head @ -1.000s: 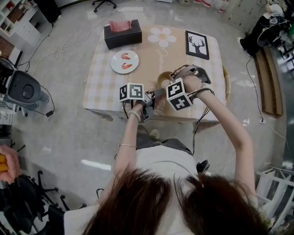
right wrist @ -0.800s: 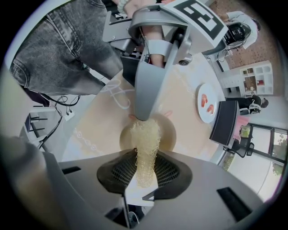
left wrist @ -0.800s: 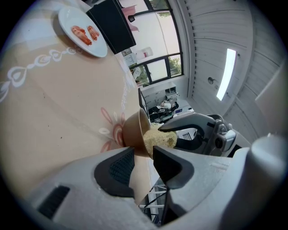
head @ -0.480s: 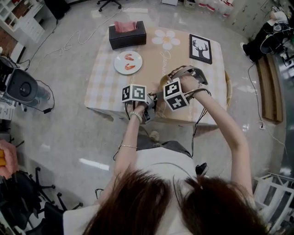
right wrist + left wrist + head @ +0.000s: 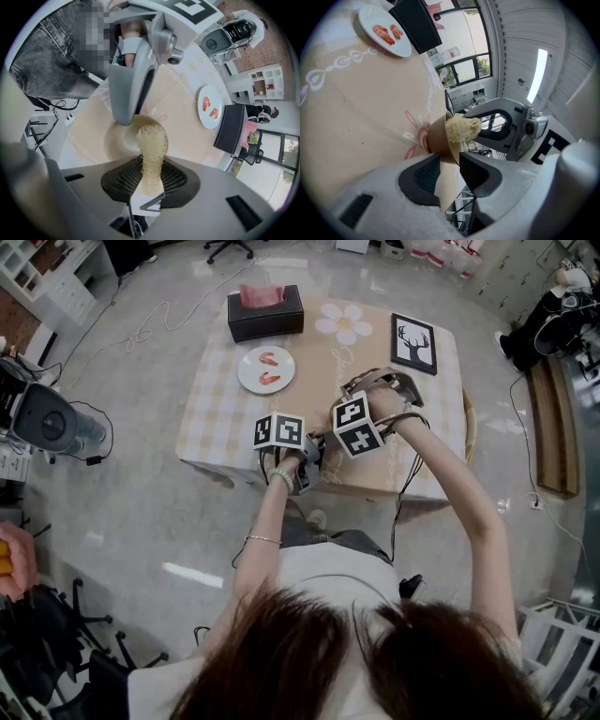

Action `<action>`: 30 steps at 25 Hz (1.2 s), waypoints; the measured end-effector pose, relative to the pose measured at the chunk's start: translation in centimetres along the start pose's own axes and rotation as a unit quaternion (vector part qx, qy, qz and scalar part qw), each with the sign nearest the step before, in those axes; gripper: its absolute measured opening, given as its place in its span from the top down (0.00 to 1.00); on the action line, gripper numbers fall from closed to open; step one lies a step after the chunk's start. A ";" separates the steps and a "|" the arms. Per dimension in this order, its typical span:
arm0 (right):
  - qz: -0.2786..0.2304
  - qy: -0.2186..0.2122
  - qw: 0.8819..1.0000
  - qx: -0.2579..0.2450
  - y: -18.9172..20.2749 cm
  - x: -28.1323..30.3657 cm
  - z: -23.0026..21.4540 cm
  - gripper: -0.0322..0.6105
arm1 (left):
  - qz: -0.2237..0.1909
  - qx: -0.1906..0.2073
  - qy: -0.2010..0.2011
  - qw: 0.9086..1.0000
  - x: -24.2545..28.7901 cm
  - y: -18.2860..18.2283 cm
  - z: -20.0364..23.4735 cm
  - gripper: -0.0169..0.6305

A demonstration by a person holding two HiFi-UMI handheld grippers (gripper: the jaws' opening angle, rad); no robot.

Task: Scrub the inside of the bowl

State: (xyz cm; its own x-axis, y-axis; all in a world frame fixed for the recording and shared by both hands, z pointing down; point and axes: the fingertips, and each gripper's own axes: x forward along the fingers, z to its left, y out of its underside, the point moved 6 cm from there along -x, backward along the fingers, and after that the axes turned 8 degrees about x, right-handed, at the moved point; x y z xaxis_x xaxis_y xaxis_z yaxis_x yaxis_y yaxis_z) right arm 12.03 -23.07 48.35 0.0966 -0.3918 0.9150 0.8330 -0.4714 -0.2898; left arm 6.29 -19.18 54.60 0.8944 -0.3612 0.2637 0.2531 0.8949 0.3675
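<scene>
The left gripper is clamped on the rim of the tan bowl, with the wall pinched between its jaws. The right gripper is closed on a pale fibrous scrubber, whose free end pokes into the bowl's mouth. The bowl sits near the front edge of the table, between the two grippers, and is mostly hidden in the head view.

Risks, as a guess: the rim hold is narrow — a hard push w/ the scrubber could twist the bowl out of the jaws or tip it. So close to the edge, it could also slide off toward the person. The scrubber is soft and held by one end, so under pressure it may fold or slip out instead of scouring. The two grippers are v. close together, so the right one could knock the left, esp. on a circular stroke.

Around: a white plate w/ what look like shrimp pieces, a dark tissue box beyond it, and a framed deer picture at the far right — all well apart from the bowl. The only thing in the way is the left gripper itself, covering part of the rim.
</scene>
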 end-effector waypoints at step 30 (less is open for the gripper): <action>0.031 -0.012 0.999 0.016 2.5 0.9 -1.5 0.80 | 0.007 -0.004 0.002 1.000 0.1 0.1 0.2 0.77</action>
State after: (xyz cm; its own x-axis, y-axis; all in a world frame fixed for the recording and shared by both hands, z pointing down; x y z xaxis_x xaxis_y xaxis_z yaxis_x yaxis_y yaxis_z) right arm 13.39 -25.83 48.04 0.1608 -0.4009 0.9019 0.8415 -0.4218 -0.3375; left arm 6.32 -19.11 54.81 0.8993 -0.3470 0.2661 0.2428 0.9024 0.3560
